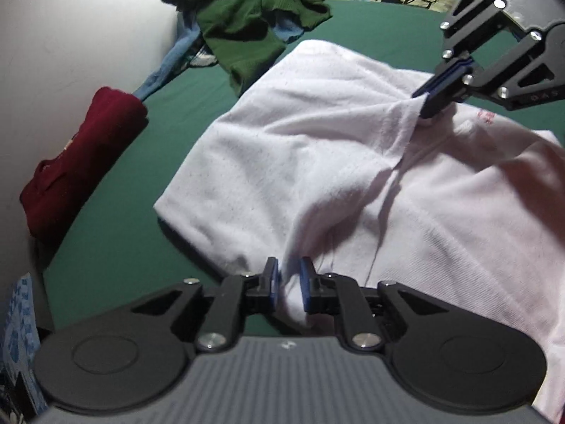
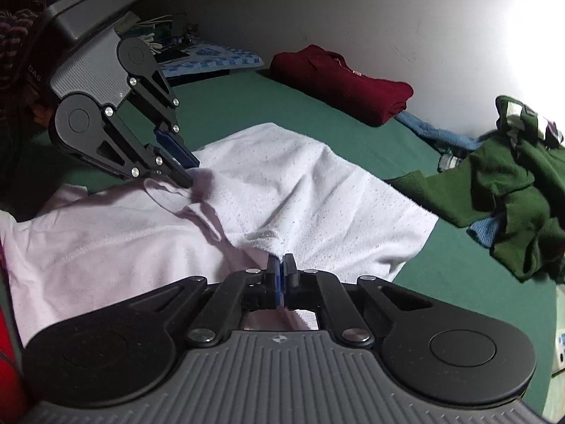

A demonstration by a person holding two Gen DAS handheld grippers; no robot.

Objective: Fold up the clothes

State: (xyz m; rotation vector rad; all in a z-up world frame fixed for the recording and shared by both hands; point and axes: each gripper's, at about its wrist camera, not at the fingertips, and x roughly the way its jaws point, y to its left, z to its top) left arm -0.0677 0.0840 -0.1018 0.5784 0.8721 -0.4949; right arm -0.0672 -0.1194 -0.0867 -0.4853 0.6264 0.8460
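Here, nearest the left wrist camera, the left gripper (image 1: 289, 284) has its pads slightly apart with a bunched edge of the white garment (image 1: 282, 162) between them; whether they pinch it firmly cannot be told. The right gripper (image 2: 281, 268) is pressed together on another fold of the same edge. The garment lies in the middle of the green surface (image 1: 120, 247), one layer turned over another. Judged from its drape, the cloth is light, soft and limp: it will sag between grip points and carry no shape. Hold it at hems or corners and keep both grips taut. Farther off, by the wall, lie a folded red garment (image 1: 84, 155) and a loose green garment (image 1: 247, 24).
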